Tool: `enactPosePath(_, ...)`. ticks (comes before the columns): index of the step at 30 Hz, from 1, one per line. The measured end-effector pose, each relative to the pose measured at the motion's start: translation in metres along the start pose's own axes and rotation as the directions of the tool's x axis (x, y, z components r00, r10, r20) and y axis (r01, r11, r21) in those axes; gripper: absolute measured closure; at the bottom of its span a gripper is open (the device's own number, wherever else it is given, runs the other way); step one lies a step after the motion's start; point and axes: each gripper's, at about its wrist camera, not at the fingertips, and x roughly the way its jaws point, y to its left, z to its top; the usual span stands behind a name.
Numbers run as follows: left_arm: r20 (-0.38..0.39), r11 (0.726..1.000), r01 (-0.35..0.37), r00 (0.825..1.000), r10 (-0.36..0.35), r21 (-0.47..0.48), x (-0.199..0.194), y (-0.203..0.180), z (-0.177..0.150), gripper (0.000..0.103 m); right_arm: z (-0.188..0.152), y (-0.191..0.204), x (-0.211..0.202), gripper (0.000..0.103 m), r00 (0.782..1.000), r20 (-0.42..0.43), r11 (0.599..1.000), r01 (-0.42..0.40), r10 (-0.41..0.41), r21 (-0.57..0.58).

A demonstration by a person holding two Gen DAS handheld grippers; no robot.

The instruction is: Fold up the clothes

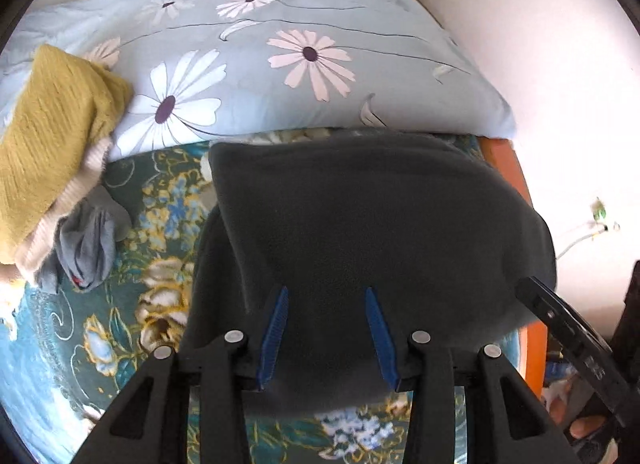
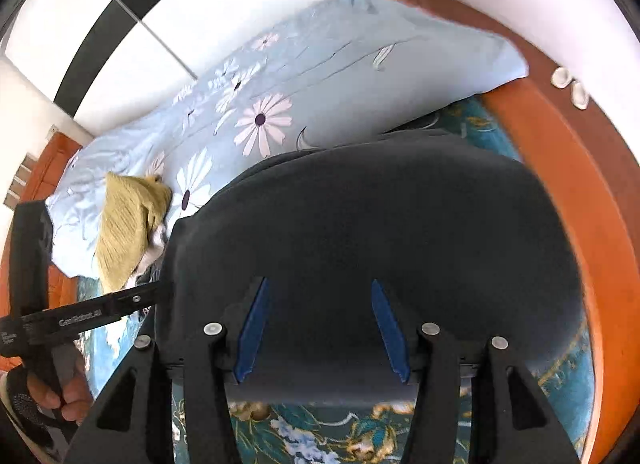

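Soft dark-grey fleece garment [image 1: 360, 215] folded, rounded; left gripper [image 1: 327, 294], right gripper [image 2: 318, 284] released.

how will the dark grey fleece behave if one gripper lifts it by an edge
The dark grey fleece would probably flop and drape, since it lies limp with soft rounded folds. Its fuzzy surface suggests it won't slip easily. Its folded layers would likely fall open.

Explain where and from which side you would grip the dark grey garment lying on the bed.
Probably the left edge of the grey garment, where a folded layer ends in a straight hem over the layer beneath. Come from above on the bedsheet side; that lifted edge gives the jaws something to close on, while the middle is flat.
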Motion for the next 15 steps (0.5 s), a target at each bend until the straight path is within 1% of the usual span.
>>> enactPosePath(1, -0.002, 1.000, 0.001, 1.000, -0.001, 0.003, -0.001, -0.002, -0.004, 0.059, -0.003, -0.004, 0.002, 0.049, 1.000, -0.010, 1.000, 0.005, -0.005, 0.007)
enactPosePath(4, -0.058, 1.000, -0.024, 0.998, 0.024, -0.010, 0.017, -0.003, -0.014, 0.059, -0.014, -0.017, 0.010, 0.049, 0.999, -0.039, 0.999, 0.022, -0.021, 0.027)
enactPosePath(7, -0.098, 0.998, -0.046, 0.994, 0.042, -0.041, 0.034, -0.001, -0.016, 0.059, -0.022, -0.026, 0.018, 0.049, 0.997, -0.067, 0.999, 0.036, -0.034, 0.029)
enactPosePath(10, -0.076, 0.995, -0.023, 0.997, 0.016, -0.098, 0.023, 0.000, -0.017, 0.059, -0.022, -0.024, 0.017, 0.049, 0.996, -0.071, 0.999, 0.049, -0.048, 0.015)
enactPosePath(11, -0.062, 0.995, -0.009, 0.998, 0.003, -0.099, 0.015, 0.000, -0.018, 0.059, -0.023, -0.023, 0.015, 0.049, 0.996, -0.067, 0.999, 0.051, -0.050, 0.011)
enactPosePath(13, -0.043, 0.997, 0.003, 0.999, -0.006, -0.074, 0.001, 0.000, -0.023, 0.058, -0.027, -0.016, -0.003, 0.049, 0.999, -0.024, 0.999, 0.042, -0.042, 0.008)
enactPosePath(14, -0.034, 0.998, 0.008, 0.999, -0.010, -0.061, -0.006, 0.000, -0.025, 0.055, -0.031, -0.013, -0.011, 0.049, 0.999, -0.005, 0.999, 0.034, -0.034, 0.009)
enactPosePath(15, -0.028, 0.999, -0.005, 1.000, 0.004, -0.038, -0.013, 0.002, -0.028, 0.051, -0.037, -0.009, -0.017, 0.049, 1.000, 0.008, 1.000, 0.028, -0.028, 0.013)
